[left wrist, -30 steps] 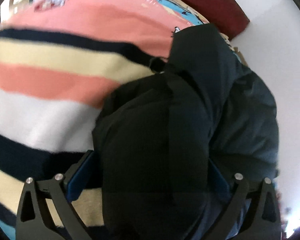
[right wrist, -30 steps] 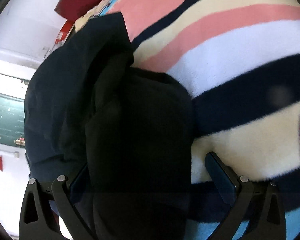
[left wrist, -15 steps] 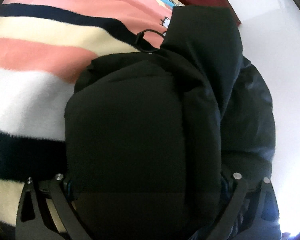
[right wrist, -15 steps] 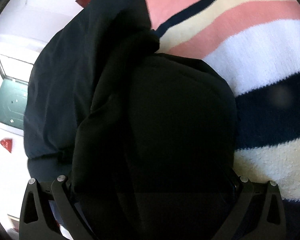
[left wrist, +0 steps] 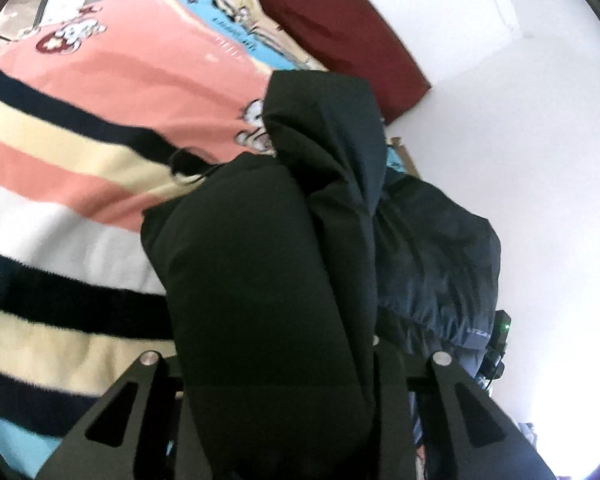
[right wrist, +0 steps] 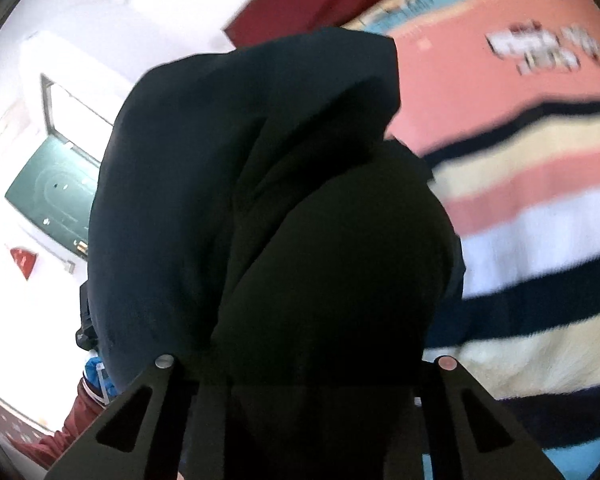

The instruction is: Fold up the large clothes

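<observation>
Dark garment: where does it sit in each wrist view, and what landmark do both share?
Left wrist: dark garment fills centre and bottom, running between the left gripper fingers.
Right wrist: garment fills centre, bunched in the right gripper.
Shared landmark: striped blanket, left in the left view, right in the right view.

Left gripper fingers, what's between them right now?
A thick fold of the dark jacket fills the left gripper, which has just been closing on it; the left wrist view shows this.

Striped blanket (left wrist: 72, 184) w/ dark red pillow (left wrist: 340, 28) by white wall (left wrist: 520, 140).
</observation>
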The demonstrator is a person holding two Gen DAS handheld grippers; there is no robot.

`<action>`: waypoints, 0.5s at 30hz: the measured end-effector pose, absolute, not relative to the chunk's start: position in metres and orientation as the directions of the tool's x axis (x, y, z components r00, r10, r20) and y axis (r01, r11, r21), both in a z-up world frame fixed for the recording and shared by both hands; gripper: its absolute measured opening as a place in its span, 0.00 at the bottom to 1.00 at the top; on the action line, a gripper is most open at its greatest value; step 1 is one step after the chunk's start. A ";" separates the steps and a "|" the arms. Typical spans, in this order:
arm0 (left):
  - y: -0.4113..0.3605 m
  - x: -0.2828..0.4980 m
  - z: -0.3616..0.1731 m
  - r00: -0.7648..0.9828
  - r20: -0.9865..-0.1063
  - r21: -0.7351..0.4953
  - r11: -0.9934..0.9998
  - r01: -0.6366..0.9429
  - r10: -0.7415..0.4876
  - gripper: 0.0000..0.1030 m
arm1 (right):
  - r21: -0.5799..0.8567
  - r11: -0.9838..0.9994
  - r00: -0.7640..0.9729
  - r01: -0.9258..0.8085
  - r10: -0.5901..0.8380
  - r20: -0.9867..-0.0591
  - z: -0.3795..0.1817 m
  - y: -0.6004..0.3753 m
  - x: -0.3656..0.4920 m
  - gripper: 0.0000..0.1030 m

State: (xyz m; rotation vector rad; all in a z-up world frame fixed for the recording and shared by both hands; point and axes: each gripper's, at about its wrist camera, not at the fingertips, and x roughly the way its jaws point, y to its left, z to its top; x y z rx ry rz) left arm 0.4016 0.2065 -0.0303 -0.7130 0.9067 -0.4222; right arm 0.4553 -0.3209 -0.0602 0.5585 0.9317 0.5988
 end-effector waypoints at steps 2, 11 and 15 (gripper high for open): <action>0.207 0.385 -0.015 0.571 -0.533 -0.731 0.679 0.060 -0.624 0.24 | 0.666 0.701 0.479 -0.257 0.690 -0.542 -0.037 -0.321 0.446 0.20; 0.226 0.350 -0.019 0.562 -0.524 -0.767 0.642 0.016 -0.640 0.23 | 0.707 0.668 0.458 -0.233 0.717 -0.526 -0.009 -0.339 0.392 0.20; 0.227 0.355 -0.058 0.519 -0.617 -0.709 0.704 -0.042 -0.591 0.28 | 0.717 0.684 0.424 -0.132 0.693 -0.583 -0.054 -0.343 0.396 0.23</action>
